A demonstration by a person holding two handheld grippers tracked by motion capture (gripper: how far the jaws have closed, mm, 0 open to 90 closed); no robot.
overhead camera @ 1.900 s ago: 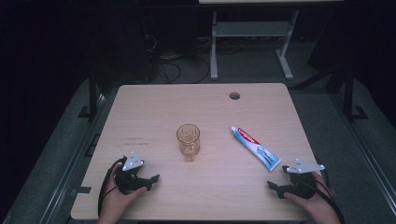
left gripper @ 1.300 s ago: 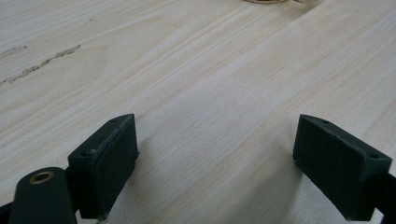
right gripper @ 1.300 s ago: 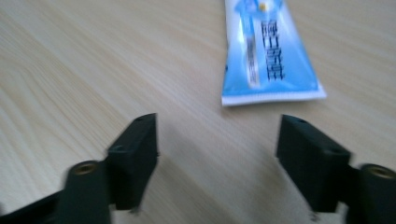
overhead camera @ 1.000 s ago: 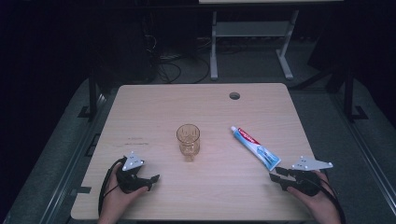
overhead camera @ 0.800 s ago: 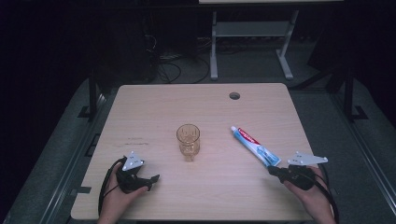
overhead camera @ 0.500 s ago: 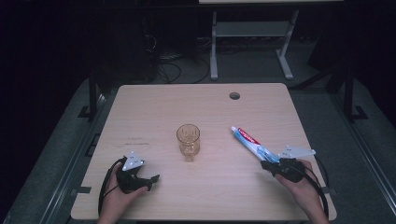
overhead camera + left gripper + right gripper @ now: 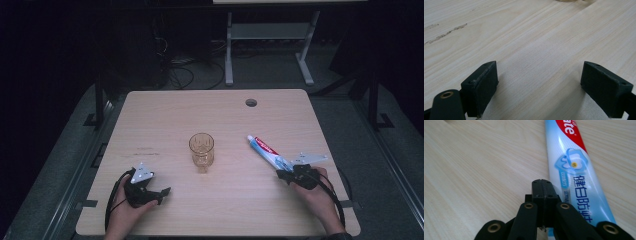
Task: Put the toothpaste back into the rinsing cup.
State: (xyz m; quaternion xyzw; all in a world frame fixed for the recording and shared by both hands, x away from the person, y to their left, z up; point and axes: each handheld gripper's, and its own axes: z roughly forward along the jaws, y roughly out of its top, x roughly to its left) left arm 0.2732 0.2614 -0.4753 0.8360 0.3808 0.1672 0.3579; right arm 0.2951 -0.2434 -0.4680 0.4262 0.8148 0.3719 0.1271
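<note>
Toothpaste tube [image 7: 266, 151] lying flat on the table [image 7: 165, 120], right of middle, cap end pointing away toward the far edge, tail end nearest the right tool [image 7: 283, 174]. Right tool clenched, jaws having just come together, pads pressed face to face with nothing between them in the right gripper view; tips at the tail of the tube [image 7: 574, 173], just beside its left edge. Left tool [image 7: 161, 193] resting near the front left corner, released, jaws standing wide over bare wood. Amber glass [image 7: 201, 152] upright at mid-table, well apart from both tools.
</note>
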